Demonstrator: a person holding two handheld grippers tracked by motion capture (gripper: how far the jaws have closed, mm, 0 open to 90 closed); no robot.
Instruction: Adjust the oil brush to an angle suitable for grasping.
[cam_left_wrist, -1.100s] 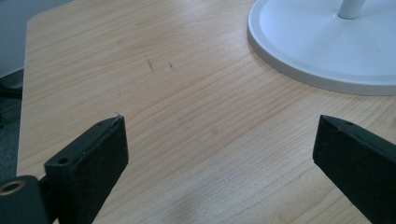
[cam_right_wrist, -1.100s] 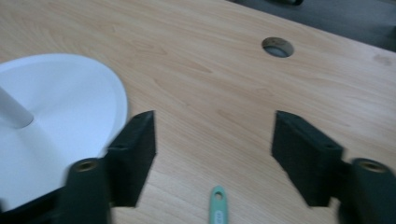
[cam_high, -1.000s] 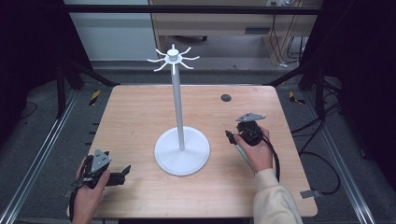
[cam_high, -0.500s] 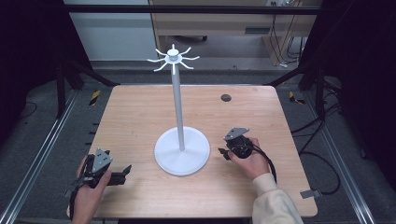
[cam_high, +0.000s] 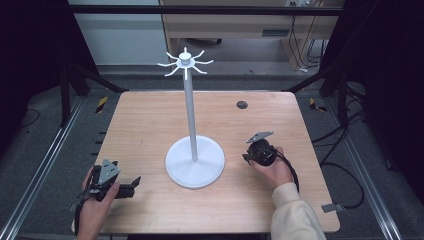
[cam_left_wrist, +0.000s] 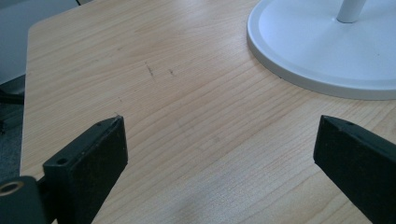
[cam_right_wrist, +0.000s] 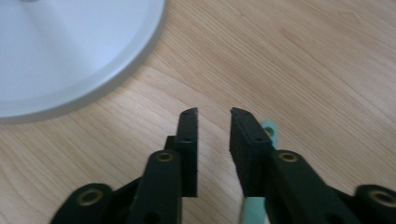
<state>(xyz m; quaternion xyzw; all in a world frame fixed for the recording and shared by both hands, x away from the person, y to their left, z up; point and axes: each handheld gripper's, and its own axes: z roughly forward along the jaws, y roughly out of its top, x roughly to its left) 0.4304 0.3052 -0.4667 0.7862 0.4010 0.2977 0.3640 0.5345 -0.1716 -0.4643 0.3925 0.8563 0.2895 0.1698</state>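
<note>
Right gripper is down low over the wooden table, just right of the white hook stand, and its jaws have just been closing. They're nearly together now, with a slim gap of bare wood between the pads and nothing caught in it.

And here's the catch: the pale green tag isn't in that gap at all. In the right gripper view it lies flat on the table outside the right-hand jaw, tucked against and partly under it. Its small looped end peeks out beside the jaw tip, and more green shows lower down by the jaw's root. Its long axis seems to run nearly parallel with the jaws, pointing away along the gripper's own line. What the tag is exactly is hard to tell, as most of it is hidden.

Over on the near left, the left gripper rests by the table's near edge with its jaws wide apart and nothing between them, aimed across the wood toward the stand's round base. It's well apart from the tag, so this is the right hand's job.

By the look of it, the coming move turns on a sideways offset. The jaws would need to part again and shift toward the tag's side so the pads straddle it across its narrow width. Closing where they are would pinch only air. The stand's hooks wait up high, empty
</note>
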